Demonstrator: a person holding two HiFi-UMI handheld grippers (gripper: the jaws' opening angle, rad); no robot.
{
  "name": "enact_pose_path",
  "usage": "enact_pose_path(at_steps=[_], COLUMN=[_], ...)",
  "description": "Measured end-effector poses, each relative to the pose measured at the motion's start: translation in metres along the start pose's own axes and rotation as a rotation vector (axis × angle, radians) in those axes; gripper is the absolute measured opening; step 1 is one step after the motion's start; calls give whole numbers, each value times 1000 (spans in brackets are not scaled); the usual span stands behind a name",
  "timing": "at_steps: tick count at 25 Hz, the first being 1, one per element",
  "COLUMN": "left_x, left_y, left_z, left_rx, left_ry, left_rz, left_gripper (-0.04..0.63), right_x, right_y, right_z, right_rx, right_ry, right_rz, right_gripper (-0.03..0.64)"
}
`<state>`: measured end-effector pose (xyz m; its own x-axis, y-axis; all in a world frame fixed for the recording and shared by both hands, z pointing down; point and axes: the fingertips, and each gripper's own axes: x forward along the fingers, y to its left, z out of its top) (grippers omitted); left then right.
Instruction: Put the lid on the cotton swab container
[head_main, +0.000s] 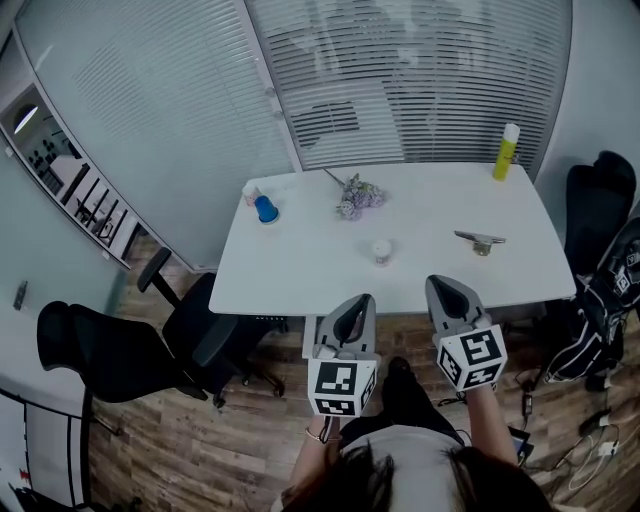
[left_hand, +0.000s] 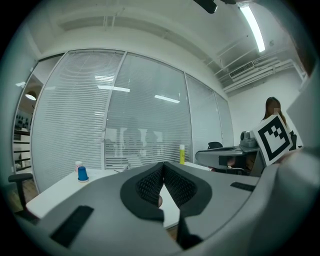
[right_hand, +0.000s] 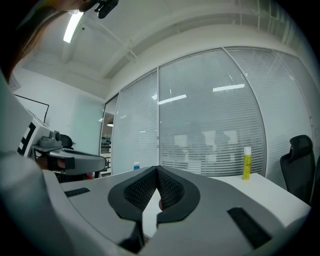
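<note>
A small round clear container (head_main: 382, 251) stands near the middle of the white table (head_main: 300, 270). I cannot tell its lid from the other small things. My left gripper (head_main: 357, 304) and right gripper (head_main: 447, 288) hover side by side just short of the table's near edge, and point at the container. In the left gripper view the left gripper (left_hand: 163, 165) has its jaws meeting at the tips with nothing held. The right gripper (right_hand: 157, 168) looks the same in the right gripper view. A pale speck, perhaps the container (left_hand: 159, 201), shows through the jaw gap.
A blue cup (head_main: 266, 210) and a small white object (head_main: 250, 190) stand at the table's far left. Dried flowers (head_main: 359, 196) lie at the back centre, a metal clip (head_main: 481, 241) at the right, and a yellow bottle (head_main: 507, 151) at the far right corner. Black chairs (head_main: 150, 345) flank the table.
</note>
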<state>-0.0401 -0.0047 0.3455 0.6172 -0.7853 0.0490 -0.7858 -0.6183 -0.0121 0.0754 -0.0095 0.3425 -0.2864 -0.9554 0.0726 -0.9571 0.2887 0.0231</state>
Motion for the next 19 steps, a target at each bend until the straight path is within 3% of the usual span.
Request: enact_pose_path(at_steps=[19], left_x=[2], left_y=[-1], left_z=[-1], left_rx=[-8], left_ry=[1], left_rz=[-13], left_gripper=[20], right_x=[0], right_y=[1], right_z=[0], right_rx=[11], right_ry=[-2], right_rz=[-5], right_gripper=[28])
